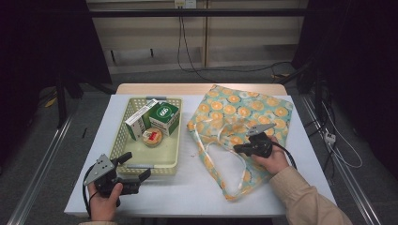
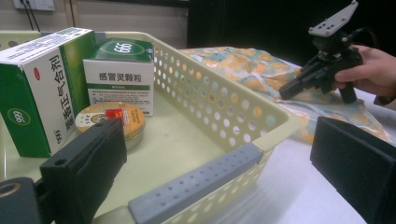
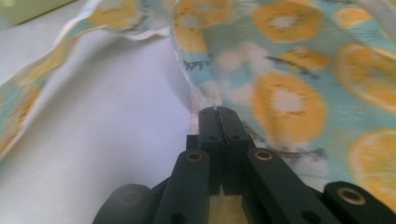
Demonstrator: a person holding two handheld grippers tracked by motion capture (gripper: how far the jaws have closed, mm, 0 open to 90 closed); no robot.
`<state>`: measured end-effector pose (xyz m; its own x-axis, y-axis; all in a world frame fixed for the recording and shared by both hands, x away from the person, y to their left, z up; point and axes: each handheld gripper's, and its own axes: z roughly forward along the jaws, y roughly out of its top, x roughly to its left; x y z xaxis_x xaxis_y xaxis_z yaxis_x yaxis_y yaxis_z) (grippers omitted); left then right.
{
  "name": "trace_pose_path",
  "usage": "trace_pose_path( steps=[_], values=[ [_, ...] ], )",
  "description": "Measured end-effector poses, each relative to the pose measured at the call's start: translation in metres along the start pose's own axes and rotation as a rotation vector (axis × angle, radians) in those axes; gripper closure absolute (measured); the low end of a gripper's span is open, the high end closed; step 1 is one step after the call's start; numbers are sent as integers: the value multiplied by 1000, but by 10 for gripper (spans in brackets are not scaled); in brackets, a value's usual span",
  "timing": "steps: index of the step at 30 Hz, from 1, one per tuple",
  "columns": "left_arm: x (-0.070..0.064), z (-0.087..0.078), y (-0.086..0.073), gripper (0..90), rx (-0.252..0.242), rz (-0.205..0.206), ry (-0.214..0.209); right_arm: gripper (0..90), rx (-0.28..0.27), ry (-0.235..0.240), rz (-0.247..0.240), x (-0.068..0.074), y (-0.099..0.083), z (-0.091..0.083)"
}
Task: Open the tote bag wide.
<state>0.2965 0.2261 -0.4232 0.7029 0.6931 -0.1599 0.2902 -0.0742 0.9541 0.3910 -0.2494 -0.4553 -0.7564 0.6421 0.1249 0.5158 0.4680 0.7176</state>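
Orange-print cloth bag point(image 1: 244, 122) spread flat right of the yellow basket point(image 1: 123, 136), its edge pinched in the fully closed right gripper point(image 1: 238, 149); left gripper point(image 1: 136, 169) wide open, empty, at the basket's near rim.

dim room; grey floor point(image 1: 47, 140) (cables trailing), pale wooden wall panels point(image 1: 150, 37) behind

One basket point(image 1: 123, 149) sits on the one table point(image 1: 197, 187). In it are two green-and-white boxes point(image 1: 141, 119) point(image 1: 164, 118) and one round tin point(image 1: 152, 137). There is one orange-print bag point(image 1: 244, 115). Two hand-held grippers are out, left point(image 1: 136, 169) and right point(image 1: 238, 149).
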Motion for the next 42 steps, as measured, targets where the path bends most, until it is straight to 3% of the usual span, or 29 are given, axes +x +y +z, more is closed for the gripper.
trace_pose_path(
  steps=[5,8,12,15,18,19,21,23,26,32,35,37,42],
  values=[
    [0,-1,0,36,-1,-1,0,899,60,94,-62,17,3,-1],
    [0,-1,0,36,-1,-2,0,894,48,138,-40,20,3,-3],
    [0,-1,1,36,-2,1,0,887,-47,132,34,7,6,-12],
    [0,-1,1,36,-2,2,0,890,-75,112,86,-7,8,-17],
    [0,-1,1,36,-2,-1,1,881,-111,146,144,-16,9,-19],
    [1,-1,0,36,-2,0,3,886,-101,143,144,-17,10,-19],
    [1,-1,0,36,0,-2,2,887,-69,88,120,-19,11,-19],
    [1,0,0,36,1,-4,0,886,-74,86,115,-24,14,-18],
    [0,0,0,36,2,-2,0,886,-45,29,66,-30,18,-16],
    [1,1,-1,36,5,-4,-1,886,-27,-30,81,-46,12,-5],
    [1,0,-1,36,4,-4,0,862,-16,-32,101,-50,8,1],
    [1,0,-1,36,2,-3,1,814,-5,-26,96,-47,7,3],
    [1,0,-1,36,6,-5,2,648,-22,-27,15,-28,12,-3]
  ],
)
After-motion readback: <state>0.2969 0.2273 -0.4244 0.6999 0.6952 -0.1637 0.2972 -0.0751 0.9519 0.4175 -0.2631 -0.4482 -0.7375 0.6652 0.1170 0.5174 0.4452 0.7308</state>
